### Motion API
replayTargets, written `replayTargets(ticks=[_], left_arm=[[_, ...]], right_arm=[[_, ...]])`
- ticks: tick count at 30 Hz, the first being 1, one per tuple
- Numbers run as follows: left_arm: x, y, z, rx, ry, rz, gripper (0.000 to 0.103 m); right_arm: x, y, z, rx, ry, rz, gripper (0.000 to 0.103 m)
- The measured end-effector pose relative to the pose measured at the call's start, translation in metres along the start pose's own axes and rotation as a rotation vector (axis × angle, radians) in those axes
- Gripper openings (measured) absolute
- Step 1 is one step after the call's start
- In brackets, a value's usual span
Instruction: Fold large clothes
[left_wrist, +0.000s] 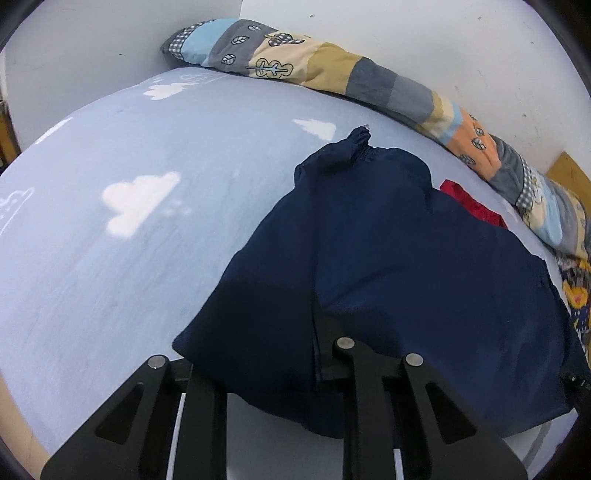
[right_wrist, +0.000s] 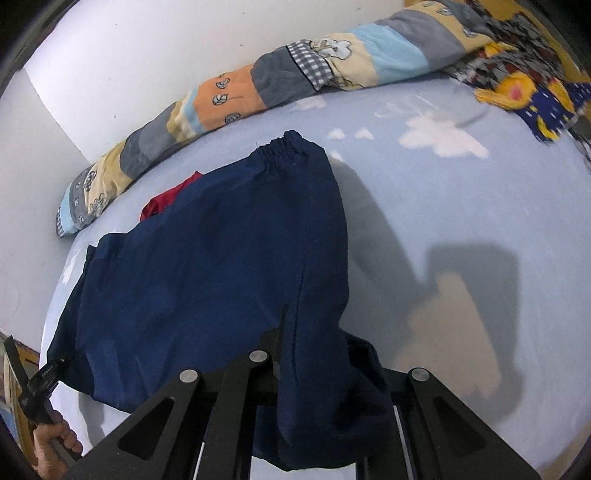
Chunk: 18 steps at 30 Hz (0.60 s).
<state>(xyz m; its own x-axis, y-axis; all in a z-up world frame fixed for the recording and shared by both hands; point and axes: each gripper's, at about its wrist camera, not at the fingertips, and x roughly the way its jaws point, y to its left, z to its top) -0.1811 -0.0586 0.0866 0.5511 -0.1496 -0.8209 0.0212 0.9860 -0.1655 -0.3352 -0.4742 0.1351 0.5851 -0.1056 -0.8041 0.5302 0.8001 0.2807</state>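
Fingers on both grippers are clamped on the navy garment (left_wrist: 388, 280). L gripper (left_wrist: 317, 332): fingers pinched together w/ a vertical edge of the cloth trapped between them, fabric draping over the near side of the gripper body. R gripper (right_wrist: 282, 332): fingers fully closed, a fold of the same cloth caught along a seam, more fabric hanging down over the right half of the frame.

Navy garment is spread across the bed (left_wrist: 147, 277), partly lifted at the near edge where both grippers hold it; far end w/ its gathered elastic hem (right_wrist: 284, 142) lies on the light blue sheet w/ white cloud print. Red cloth (left_wrist: 472, 203) sticks out from under the navy garment on the wall side.

Patchwork quilt (left_wrist: 295, 62), rolled long, runs along the white wall at the bed's far edge, apart from the navy garment. Yellow/blue patterned fabric (right_wrist: 528, 96) lies at the bed's far corner in the R view.

R view, lower left: person's hand (right_wrist: 51, 446) holding the L gripper's handle, just beside the garment's edge.
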Motion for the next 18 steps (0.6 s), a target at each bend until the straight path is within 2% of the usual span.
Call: replayTargets(ticks=[4, 6, 7, 9, 12, 14, 18], left_arm=[[-0.013, 0.004, -0.017, 0.004, -0.022, 0.036, 0.029], [-0.014, 0.005, -0.022, -0.006, -0.011, 0.066, 0.055], [-0.017, 0.006, -0.028, -0.02, -0.012, 0.071, 0.056], [-0.026, 0.005, -0.035, -0.028, -0.027, 0.069, 0.059], [-0.043, -0.002, -0.047, -0.004, -0.042, 0.071, 0.065], [-0.053, -0.008, -0.056, 0.025, -0.046, 0.077, 0.066], [-0.073, -0.023, -0.071, 0.108, -0.067, 0.083, 0.066]], right_arm=[[-0.006, -0.018, -0.026, 0.059, 0.018, 0.014, 0.01], [-0.004, -0.026, -0.035, 0.096, 0.016, 0.023, 0.012], [-0.003, -0.03, -0.038, 0.11, 0.014, 0.029, 0.013], [0.002, -0.043, -0.042, 0.187, 0.028, 0.065, 0.025], [-0.005, -0.067, -0.051, 0.347, 0.03, 0.14, 0.03], [-0.017, -0.071, -0.056, 0.365, 0.013, 0.109, 0.035], [-0.05, -0.066, -0.068, 0.347, -0.07, 0.026, 0.036]])
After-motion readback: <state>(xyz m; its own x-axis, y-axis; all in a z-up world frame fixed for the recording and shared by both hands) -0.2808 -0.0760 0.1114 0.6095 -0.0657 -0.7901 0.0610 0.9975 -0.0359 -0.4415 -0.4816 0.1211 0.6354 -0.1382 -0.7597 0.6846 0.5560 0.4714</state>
